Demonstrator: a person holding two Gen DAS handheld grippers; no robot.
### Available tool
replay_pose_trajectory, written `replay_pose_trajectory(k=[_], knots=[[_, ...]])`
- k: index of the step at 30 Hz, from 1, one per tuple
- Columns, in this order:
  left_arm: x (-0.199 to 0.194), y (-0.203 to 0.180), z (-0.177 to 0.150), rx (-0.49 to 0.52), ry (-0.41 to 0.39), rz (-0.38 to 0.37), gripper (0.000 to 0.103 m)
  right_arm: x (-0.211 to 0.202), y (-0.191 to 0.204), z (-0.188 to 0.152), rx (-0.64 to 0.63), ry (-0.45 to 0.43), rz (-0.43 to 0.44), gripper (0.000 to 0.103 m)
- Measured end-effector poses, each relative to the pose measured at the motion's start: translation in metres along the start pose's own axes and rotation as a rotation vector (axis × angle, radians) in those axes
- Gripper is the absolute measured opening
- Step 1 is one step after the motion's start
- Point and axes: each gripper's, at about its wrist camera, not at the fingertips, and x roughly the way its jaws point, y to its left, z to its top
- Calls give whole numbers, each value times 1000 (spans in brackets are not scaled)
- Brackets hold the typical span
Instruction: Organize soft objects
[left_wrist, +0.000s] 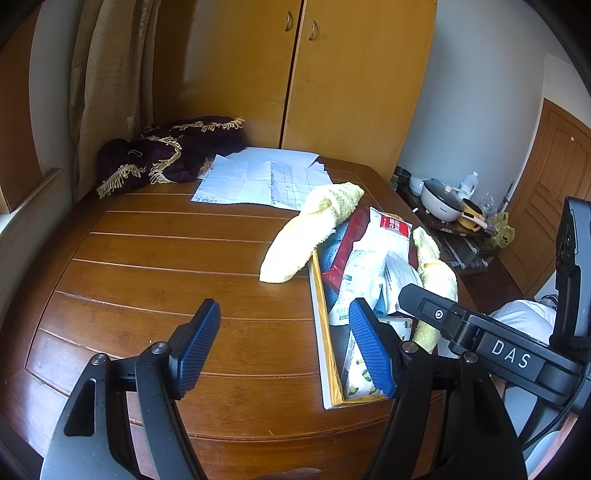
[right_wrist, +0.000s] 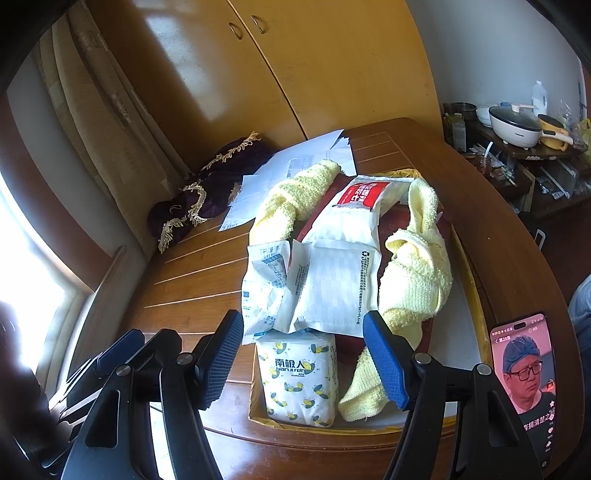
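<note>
A shallow yellow-rimmed tray (right_wrist: 476, 306) on the wooden table holds the soft things. A bee-print tissue pack (right_wrist: 299, 376) lies at its near end, just ahead of my open right gripper (right_wrist: 304, 350), level with the gap between the fingers and apart from both. Behind it lie a white packet with a red label (right_wrist: 343, 258) and a smaller crumpled packet (right_wrist: 266, 284). One yellow towel (right_wrist: 417, 273) drapes along the tray's right side; another yellow towel (left_wrist: 314, 229) hangs over its left edge. My left gripper (left_wrist: 284, 332) hovers open and empty over bare table, left of the tray (left_wrist: 325, 332).
A phone (right_wrist: 524, 373) with a lit screen lies on the table edge right of the tray. Loose papers (left_wrist: 258, 177) and a purple fringed cloth (left_wrist: 166, 155) sit at the table's far side against a wardrobe (left_wrist: 332, 74). A low side table with a pot (left_wrist: 441, 201) stands to the right.
</note>
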Motion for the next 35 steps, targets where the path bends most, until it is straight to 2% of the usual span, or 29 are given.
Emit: replay_pose_trajectory(k=[9,17,35], knots=[[2,0,0,6,4,8,72,-2,-6,4,0,-7,-8,70],[9,-9,-1,45,23,63,72,-2,-16,9,7,-4,-19,70],[15,-18,-3,82,37,71,72,1,-13,8,3,2,-2,70]])
